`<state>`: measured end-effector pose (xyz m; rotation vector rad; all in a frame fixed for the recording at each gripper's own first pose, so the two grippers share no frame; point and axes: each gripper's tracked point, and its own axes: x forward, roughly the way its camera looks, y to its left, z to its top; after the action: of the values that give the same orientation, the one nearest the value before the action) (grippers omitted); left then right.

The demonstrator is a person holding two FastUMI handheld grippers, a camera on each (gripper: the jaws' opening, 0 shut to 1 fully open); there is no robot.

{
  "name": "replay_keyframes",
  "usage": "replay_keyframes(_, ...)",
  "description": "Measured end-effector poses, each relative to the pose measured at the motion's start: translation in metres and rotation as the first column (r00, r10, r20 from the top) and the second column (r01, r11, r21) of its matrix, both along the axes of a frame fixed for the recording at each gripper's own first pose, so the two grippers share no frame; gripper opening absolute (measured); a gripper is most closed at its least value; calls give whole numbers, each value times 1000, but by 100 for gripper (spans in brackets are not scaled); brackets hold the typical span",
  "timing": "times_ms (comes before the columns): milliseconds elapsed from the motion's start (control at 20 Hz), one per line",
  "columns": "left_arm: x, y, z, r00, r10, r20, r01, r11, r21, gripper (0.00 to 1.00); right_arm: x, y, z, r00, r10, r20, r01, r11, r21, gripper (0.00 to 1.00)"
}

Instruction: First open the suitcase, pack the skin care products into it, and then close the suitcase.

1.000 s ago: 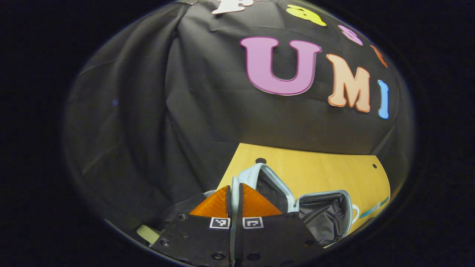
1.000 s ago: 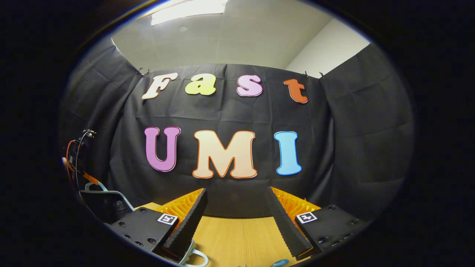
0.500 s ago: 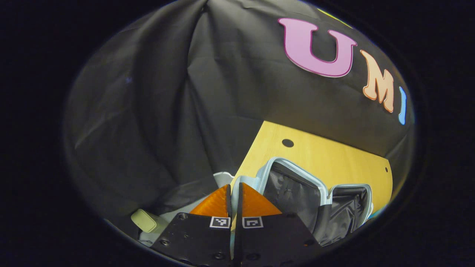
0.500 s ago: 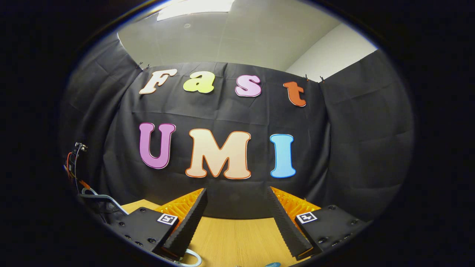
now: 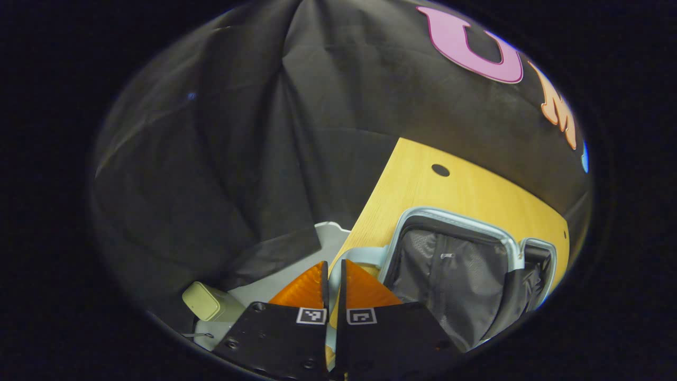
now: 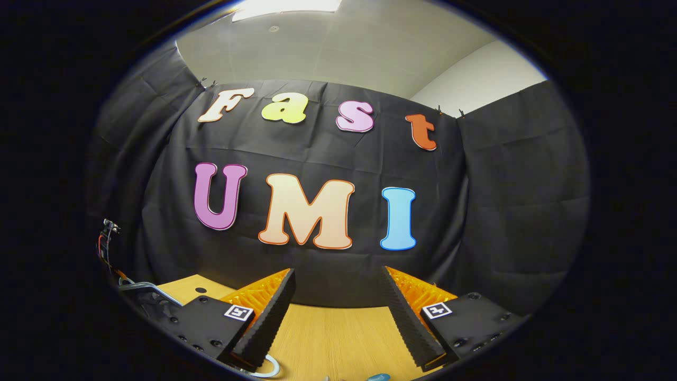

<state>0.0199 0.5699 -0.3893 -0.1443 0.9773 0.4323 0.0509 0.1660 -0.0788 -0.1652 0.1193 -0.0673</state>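
The suitcase lies open on the wooden table, its dark-lined half with the pale blue rim at about four o'clock in the left gripper view, the second half folded away beyond it at three o'clock; the opening step looks close to done, and the lid edge appears to be in the grip.

To do this well, I would swing the lid through its own hinge arc rather than drag it sideways, lower it until it rests flat on the table, and only then let go; a release too high would let it drop or spring back; the fabric lining looks slack and could catch a fingertip.

The left gripper has its jaws pressed nearly together, a narrow slit between them, with the pale blue suitcase rim running into that slit; it looks pinched, though the contact itself is hidden.

The right gripper has its jaws spread wide, holding nothing and hovering above the table; a small blue item peeks in at six o'clock, possibly a skin care product, too little of it showing to tell.
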Motion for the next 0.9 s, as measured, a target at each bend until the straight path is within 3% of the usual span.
replay_keyframes(100, 2, 4, -9, 998, 47, 33, -47, 999, 2, 13, -3, -2, 1, 1000, -2, -3, 2, 1000, -8, 100)
replay_keyframes(150, -1, 5, -2, 997, 60, 56, -60, 998, -7, 29, -5, -3, 2, 1000, -1, -3, 1, 1000, -10, 99)
replay_keyframes(300, -1, 29, 29, 986, 95, 139, -112, 987, 119, 100, -10, -7, 2, 1000, 12, -6, -12, 1000, -2, 100)
replay_keyframes(450, -2, 27, 86, 959, 105, 264, -170, 957, 234, 94, -15, -18, 9, 999, 29, 13, -29, 999, 14, 99)
replay_keyframes(600, 5, -11, 146, 922, 25, 386, -161, 932, 325, 94, -21, -35, 13, 999, 42, 21, -42, 998, 36, 99)
replay_keyframes(900, 17, -125, 242, 830, -114, 546, -73, 948, 310, 94, -33, -66, 20, 997, 76, 30, -78, 993, 92, 99)
